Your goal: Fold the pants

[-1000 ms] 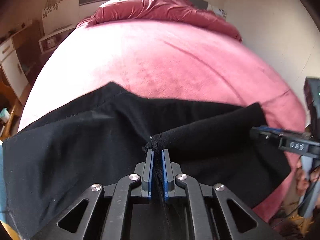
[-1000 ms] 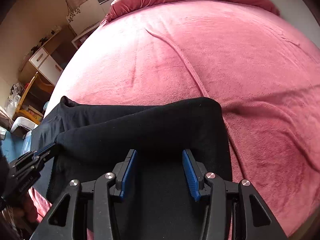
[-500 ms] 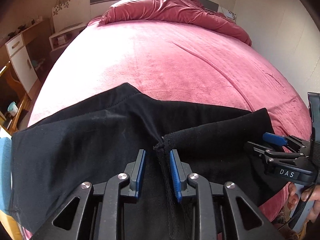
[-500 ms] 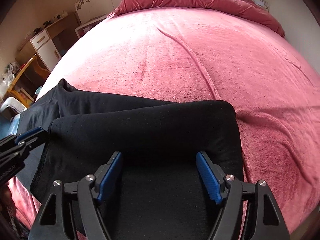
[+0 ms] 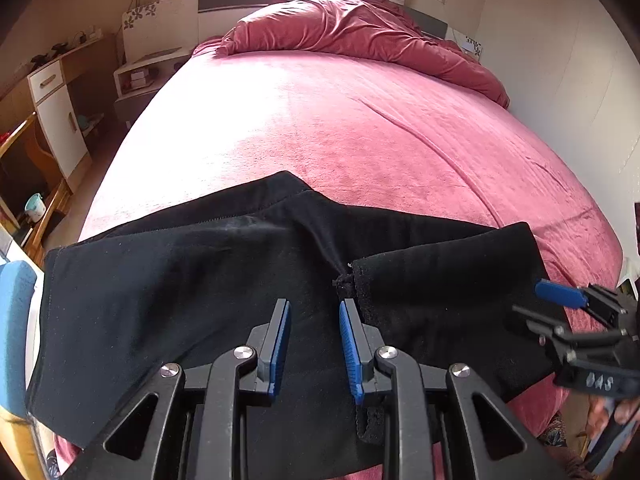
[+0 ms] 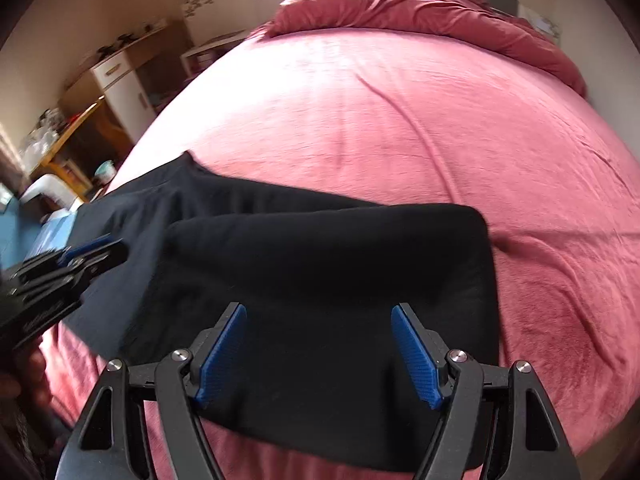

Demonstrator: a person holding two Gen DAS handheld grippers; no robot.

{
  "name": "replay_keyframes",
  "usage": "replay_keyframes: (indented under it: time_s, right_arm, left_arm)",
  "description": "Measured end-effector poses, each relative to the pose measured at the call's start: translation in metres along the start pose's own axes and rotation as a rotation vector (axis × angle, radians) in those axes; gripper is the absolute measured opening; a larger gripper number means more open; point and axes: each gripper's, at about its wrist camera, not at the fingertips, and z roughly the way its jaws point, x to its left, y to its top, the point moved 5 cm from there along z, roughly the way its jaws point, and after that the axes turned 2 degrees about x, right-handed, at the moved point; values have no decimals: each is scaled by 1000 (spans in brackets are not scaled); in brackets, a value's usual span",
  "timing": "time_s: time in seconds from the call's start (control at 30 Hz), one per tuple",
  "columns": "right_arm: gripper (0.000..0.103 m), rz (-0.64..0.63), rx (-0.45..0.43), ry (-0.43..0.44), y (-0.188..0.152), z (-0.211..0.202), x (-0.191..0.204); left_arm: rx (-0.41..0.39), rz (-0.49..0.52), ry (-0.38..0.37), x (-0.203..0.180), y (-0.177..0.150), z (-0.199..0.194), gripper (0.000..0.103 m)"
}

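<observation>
Pink bedspread [image 5: 360,128] covers the bed, w/ a rumpled duvet [image 5: 360,36] at the far end. Black pants [image 5: 180,300] lie across the near edge, right part folded over. Left hand-held gripper [image 5: 314,316] hovers over the fabric edge, jaws apart, holding nothing. Right hand-held gripper [image 6: 318,344] is spread wide above the folded section [image 6: 328,256], also holding nothing. Dresser [image 5: 56,120] stands at left.

Pants [image 5: 200,300] on bed [image 5: 340,132], near edge; folded part at right; duvet [image 5: 360,36] behind, at head; cabinet [image 5: 56,120] left of bed.
</observation>
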Motion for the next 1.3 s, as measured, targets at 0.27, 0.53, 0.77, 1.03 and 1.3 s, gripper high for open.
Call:
replay_keyframes:
  time_s: [0.27,0.53,0.77,1.03,1.3]
  right_arm:
    - [63,-138,47,101,-22,2,58]
    - [10,-226,90,56,-15,44,94]
    - [13,-232,79,36,-15,46,105]
    - [53,-129,1,88,-23,16,82]
    - [57,-105,9,83,-34,12,82]
  left_arm:
    - [2,-33,4,10,-4,-4,26]
    - [23,-104,-40,27,-10,-9,26]
    - [79,-540,-179,135,-27,-28,32]
    - [7,-1125,-58,293,-123,-67,40]
    - [93,-1279,-95,306,-172,-43,48]
